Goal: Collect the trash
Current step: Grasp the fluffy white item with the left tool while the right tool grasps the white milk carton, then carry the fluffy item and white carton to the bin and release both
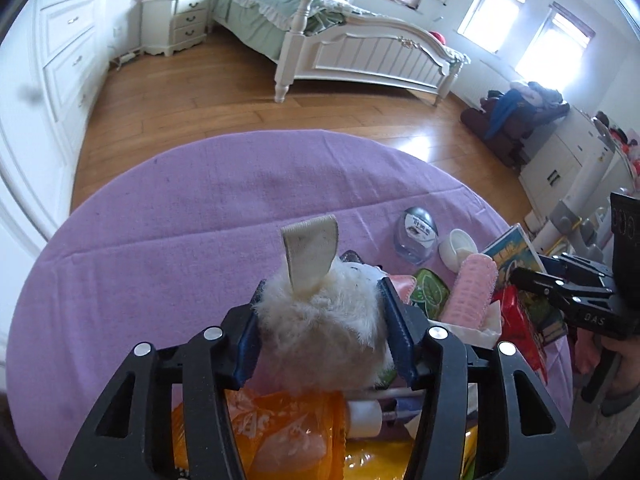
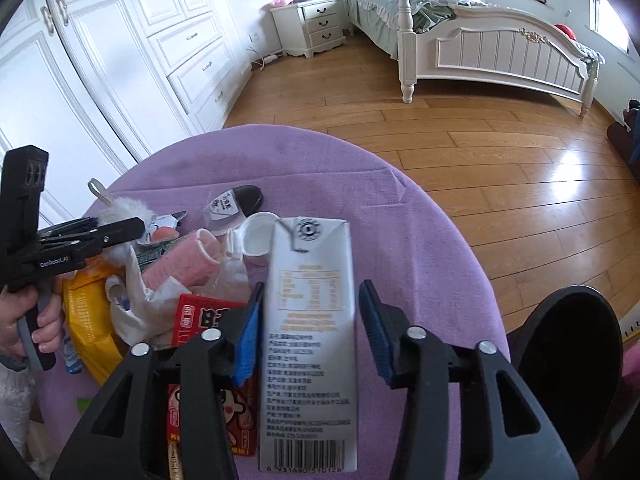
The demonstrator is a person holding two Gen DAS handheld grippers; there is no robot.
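Observation:
My left gripper (image 1: 322,284) is shut on a fluffy white plush (image 1: 320,320) with a beige loop, its blue pads pressing both sides above the trash pile. It also shows at the left of the right wrist view as the left gripper (image 2: 120,228). A grey-white milk carton (image 2: 308,320) lies lengthwise on the purple tablecloth (image 2: 420,260) between the fingers of my right gripper (image 2: 312,284). The left pad is at the carton's edge and a thin gap shows at the right pad. The right gripper (image 1: 520,276) sits at the right edge of the left wrist view.
The pile holds a pink hair roller (image 1: 474,284), a clear jar (image 1: 416,236), a white cap (image 1: 458,248), a red packet (image 2: 208,316), crumpled white wrap (image 2: 140,304) and an orange bag (image 1: 280,432). A black bin (image 2: 572,360) stands at the table's right. Wood floor and a bed lie beyond.

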